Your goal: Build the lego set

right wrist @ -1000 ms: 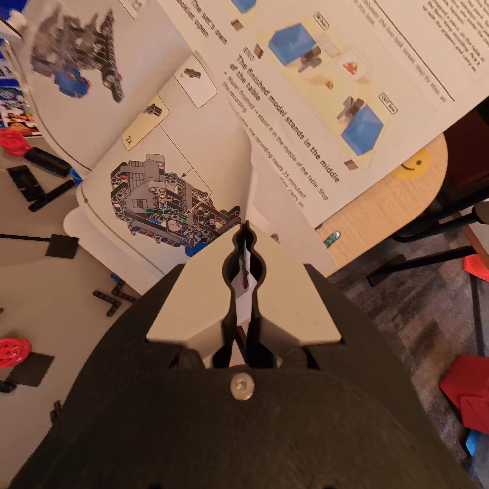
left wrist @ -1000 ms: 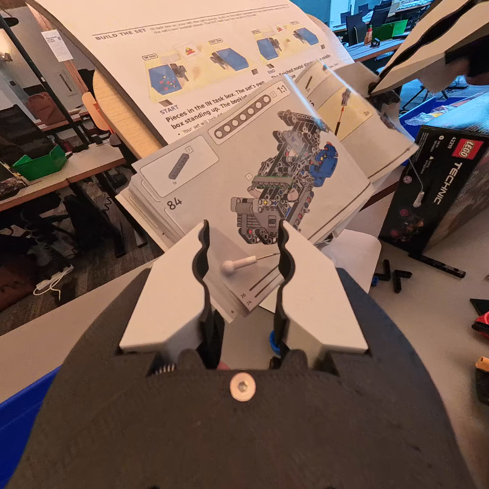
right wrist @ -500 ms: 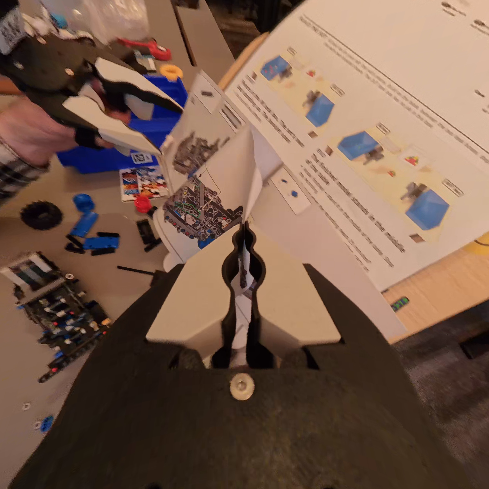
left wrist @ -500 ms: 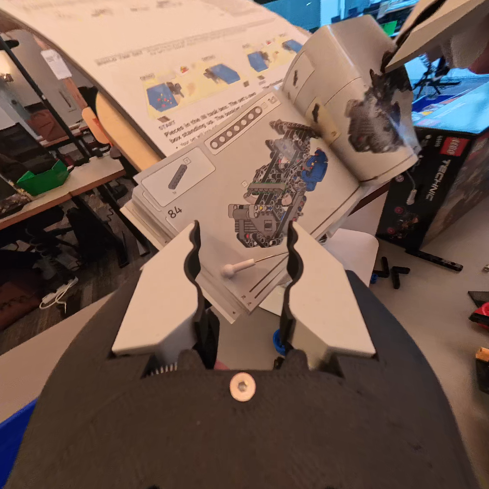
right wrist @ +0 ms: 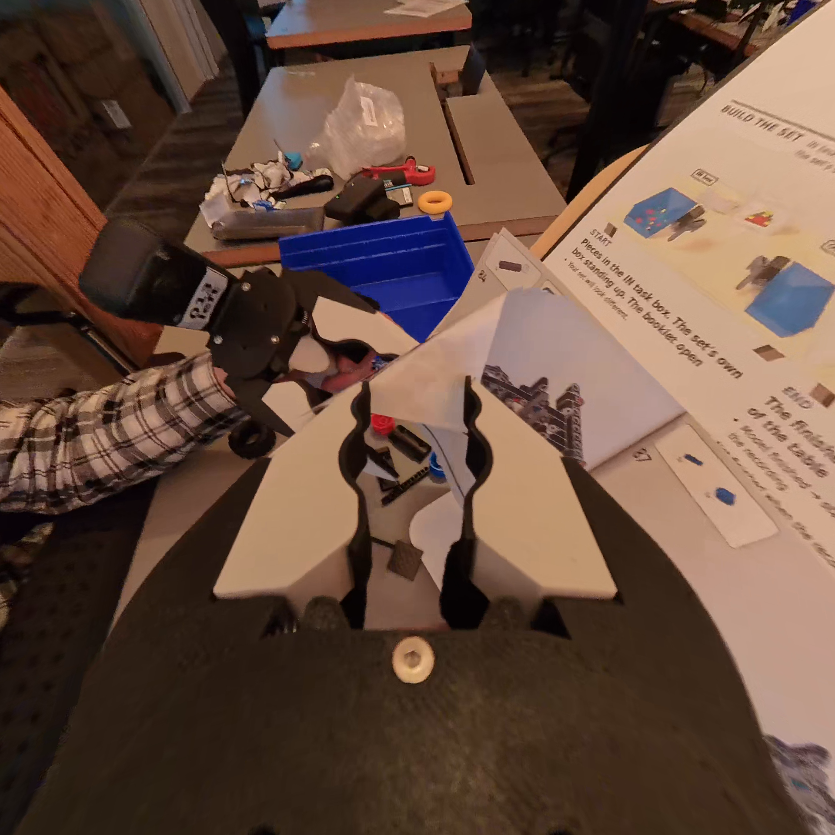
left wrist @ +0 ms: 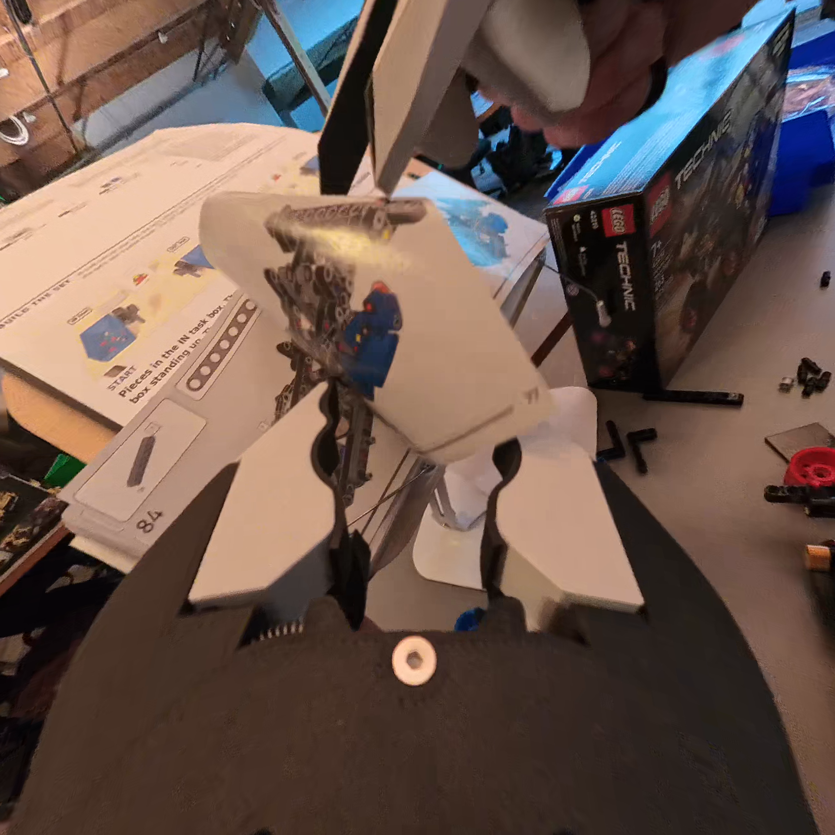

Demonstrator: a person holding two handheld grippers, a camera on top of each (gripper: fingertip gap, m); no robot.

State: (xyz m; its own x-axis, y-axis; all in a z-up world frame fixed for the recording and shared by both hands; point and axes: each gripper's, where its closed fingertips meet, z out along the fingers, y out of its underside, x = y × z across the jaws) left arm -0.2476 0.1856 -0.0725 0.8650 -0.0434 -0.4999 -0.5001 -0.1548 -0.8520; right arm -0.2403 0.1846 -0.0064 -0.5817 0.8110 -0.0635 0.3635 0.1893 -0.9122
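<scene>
The instruction booklet stands open on a white stand at the table edge. One page curls over in mid turn, blurred, above my left gripper, which is open and empty just in front of the booklet. My right gripper is open, and the loose page's edge lies across the gap between its tips. The right gripper also shows in the left wrist view, above the page. In the right wrist view the left gripper is held by a hand in a plaid sleeve.
The black set box stands to the right of the booklet. Loose black pieces and a red wheel lie on the grey table. A large printed sheet lies behind. A blue bin and a cluttered table are beyond. The gap from one gripper's tips to the other's is roughly 7 cm. My left gripper's tips are some 25 cm from the red wheel.
My right gripper has opened and let go of the page it was pinching. The page has swung over toward the left. My left gripper has opened wider under it.
</scene>
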